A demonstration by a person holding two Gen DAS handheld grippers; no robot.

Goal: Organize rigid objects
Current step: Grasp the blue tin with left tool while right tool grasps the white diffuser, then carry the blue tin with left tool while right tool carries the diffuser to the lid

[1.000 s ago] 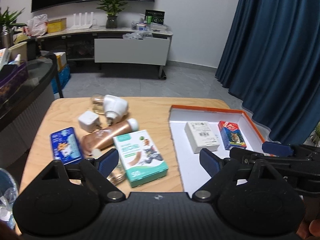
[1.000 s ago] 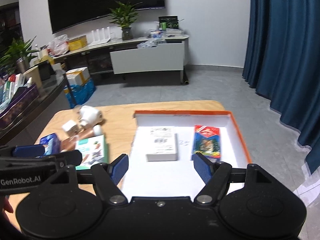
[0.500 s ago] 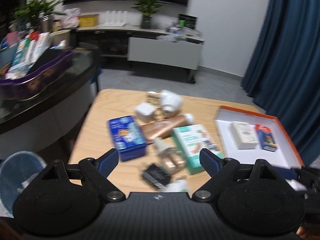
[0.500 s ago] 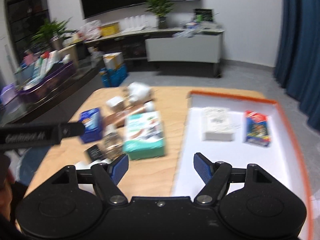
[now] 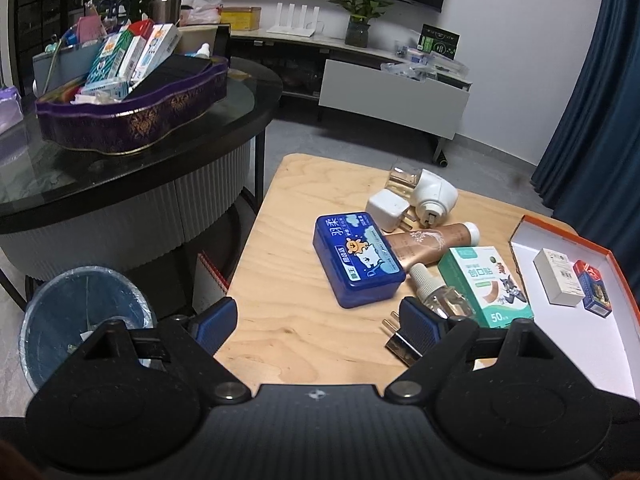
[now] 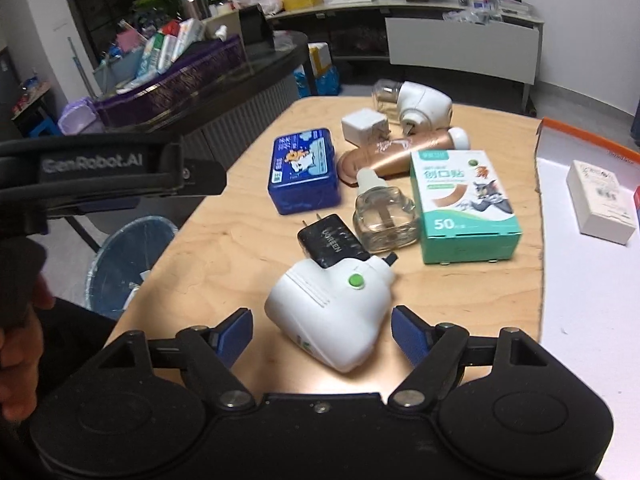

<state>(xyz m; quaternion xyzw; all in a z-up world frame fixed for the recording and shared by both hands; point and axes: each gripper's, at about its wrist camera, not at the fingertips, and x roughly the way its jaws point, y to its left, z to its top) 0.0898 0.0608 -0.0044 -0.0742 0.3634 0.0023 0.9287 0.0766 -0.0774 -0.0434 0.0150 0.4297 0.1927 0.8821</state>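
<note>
While right gripper (image 6: 322, 330) jaws widen, left gripper (image 5: 318, 320) jaws wide, empty; two boxes (image 5: 560, 282) in tray (image 5: 568, 236).

Dim indoor light; fisheye bends edges, dark vignette corners; right view slightly soft; left view sharp.

The left claw (image 5: 318, 320) is wide open over the near edge of the desk (image 5: 288, 220). A blue box (image 5: 357, 264) lies just beyond it.
</note>
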